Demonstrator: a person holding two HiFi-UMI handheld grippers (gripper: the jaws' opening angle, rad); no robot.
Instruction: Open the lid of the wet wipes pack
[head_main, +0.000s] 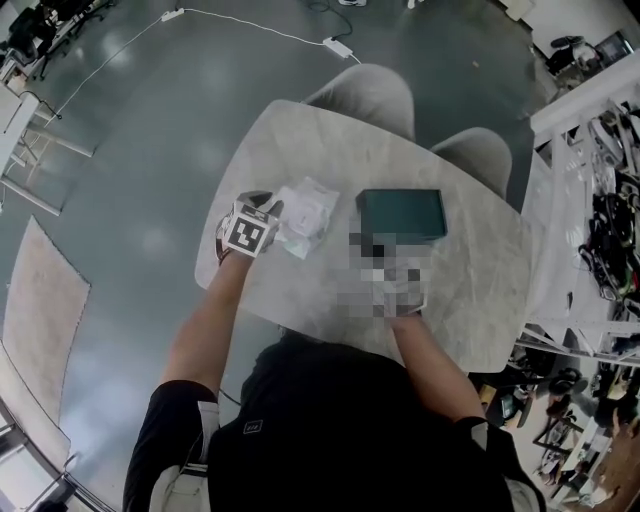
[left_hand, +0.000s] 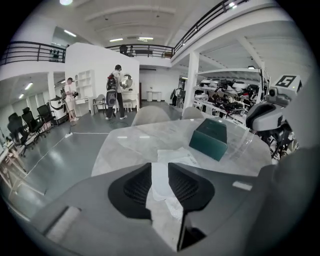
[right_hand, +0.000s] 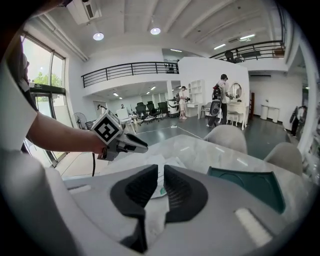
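The white wet wipes pack (head_main: 306, 213) lies flat on the pale marble table (head_main: 330, 140), left of middle. I cannot make out from here whether its lid is up or down. My left gripper (head_main: 272, 210) hovers at the pack's left edge. In the left gripper view its jaws (left_hand: 160, 167) stand apart above the pack (left_hand: 176, 157), with nothing pressed between the pads. The right gripper (right_hand: 161, 172) points at the pack (right_hand: 159, 166) from the near side, its jaws only a narrow slit apart and empty. In the head view a mosaic patch hides it.
A dark green box (head_main: 402, 213) lies on the table just right of the pack. Two grey chairs (head_main: 372, 92) (head_main: 482, 152) stand at the table's far side. A white cable (head_main: 250, 25) crosses the floor beyond. Cluttered shelves (head_main: 605, 210) line the right.
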